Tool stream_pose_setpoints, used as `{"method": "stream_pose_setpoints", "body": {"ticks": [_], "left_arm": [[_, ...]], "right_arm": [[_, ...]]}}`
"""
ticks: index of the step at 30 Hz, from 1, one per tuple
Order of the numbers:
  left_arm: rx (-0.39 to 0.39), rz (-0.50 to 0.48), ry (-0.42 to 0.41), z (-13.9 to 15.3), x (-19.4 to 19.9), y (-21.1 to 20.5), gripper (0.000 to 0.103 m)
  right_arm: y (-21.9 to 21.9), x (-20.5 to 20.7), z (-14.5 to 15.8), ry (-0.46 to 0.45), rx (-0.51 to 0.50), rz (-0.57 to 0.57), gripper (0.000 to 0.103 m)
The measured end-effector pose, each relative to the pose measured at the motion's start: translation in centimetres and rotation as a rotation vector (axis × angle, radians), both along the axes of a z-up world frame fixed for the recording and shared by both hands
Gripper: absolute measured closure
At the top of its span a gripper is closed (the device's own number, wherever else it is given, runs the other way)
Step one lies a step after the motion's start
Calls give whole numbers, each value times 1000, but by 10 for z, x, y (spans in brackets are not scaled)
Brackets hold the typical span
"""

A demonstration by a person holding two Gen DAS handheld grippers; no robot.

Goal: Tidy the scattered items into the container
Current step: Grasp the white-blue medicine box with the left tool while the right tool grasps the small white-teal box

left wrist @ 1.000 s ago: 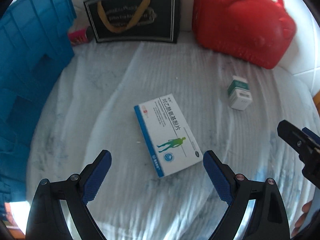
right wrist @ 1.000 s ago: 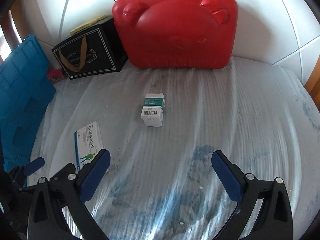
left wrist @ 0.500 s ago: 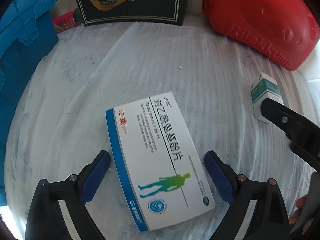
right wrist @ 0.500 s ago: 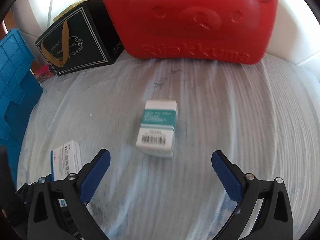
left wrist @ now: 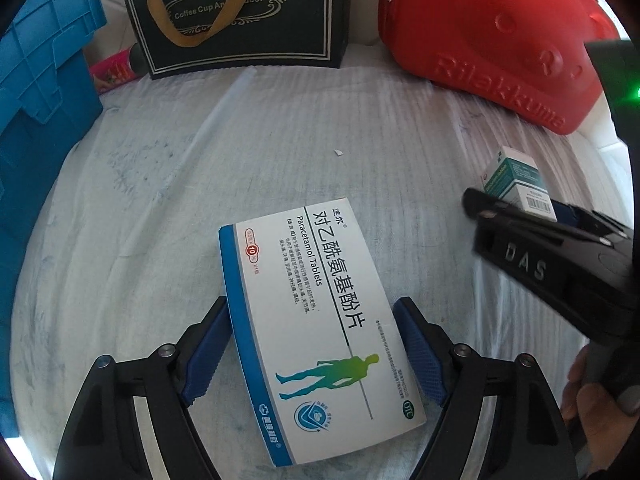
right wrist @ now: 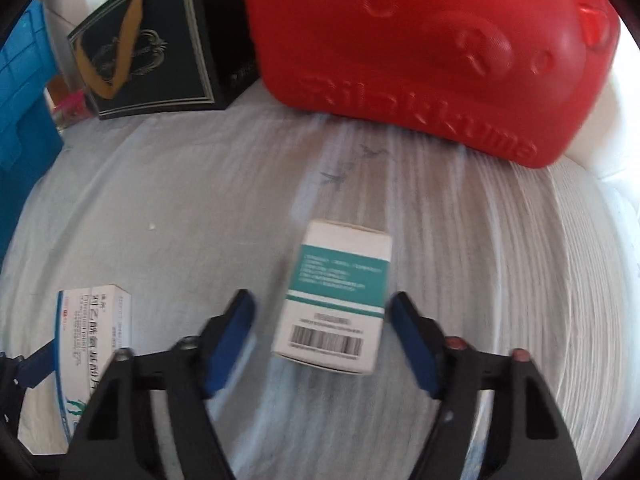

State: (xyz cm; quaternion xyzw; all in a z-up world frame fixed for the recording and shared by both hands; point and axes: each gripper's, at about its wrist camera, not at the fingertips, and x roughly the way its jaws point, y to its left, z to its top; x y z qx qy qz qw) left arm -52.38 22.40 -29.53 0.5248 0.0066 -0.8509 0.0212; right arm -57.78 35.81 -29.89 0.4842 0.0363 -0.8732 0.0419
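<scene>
A white and blue paracetamol box (left wrist: pixel 320 320) lies flat on the pale cloth, between the two pads of my left gripper (left wrist: pixel 316 344); the left pad touches its edge, the right pad sits just beside it. The box also shows in the right wrist view (right wrist: pixel 92 344). A small white and teal carton (right wrist: pixel 336 300) lies between the pads of my right gripper (right wrist: pixel 324 332), with gaps on both sides. The carton (left wrist: pixel 516 180) and right gripper (left wrist: pixel 560 264) show at the right of the left wrist view. A red bear-shaped case (right wrist: pixel 420 52) stands at the back.
A black gift bag (left wrist: pixel 240 16) stands at the back beside the red case (left wrist: pixel 492 40). A blue plastic crate (left wrist: pixel 40 100) lines the left side. A pink item (left wrist: pixel 116 68) lies between crate and bag. White wall behind.
Both grippers moved forward and down and narrowed. The paracetamol box now sits between the left pads, the teal carton between the right pads.
</scene>
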Motion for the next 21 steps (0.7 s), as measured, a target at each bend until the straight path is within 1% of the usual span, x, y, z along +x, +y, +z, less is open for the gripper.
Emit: {"method": "stream_pose_setpoints", "body": {"ticks": [1, 3, 8, 12, 13, 17, 21], "left_arm": [[-7, 0, 1, 1, 1, 0, 23], [-13, 1, 6, 5, 5, -1, 23], [-16, 3, 38, 22, 19, -5, 24], [-18, -2, 57, 36, 36, -6, 25], [-20, -4, 61, 39, 41, -7, 28], [-18, -22, 83, 55, 67, -7, 29], [-19, -36, 119, 76, 99, -6, 29]], "right_arm": [[0, 1, 2, 4, 1, -2, 61], [1, 4, 7, 6, -11, -3, 66], [8, 22, 26, 17, -56, 4, 66], [11, 54, 39, 17, -66, 9, 66], [12, 63, 41, 17, -67, 10, 66], [13, 97, 55, 29, -69, 12, 66], [11, 131, 78, 69, -71, 19, 66]]}}
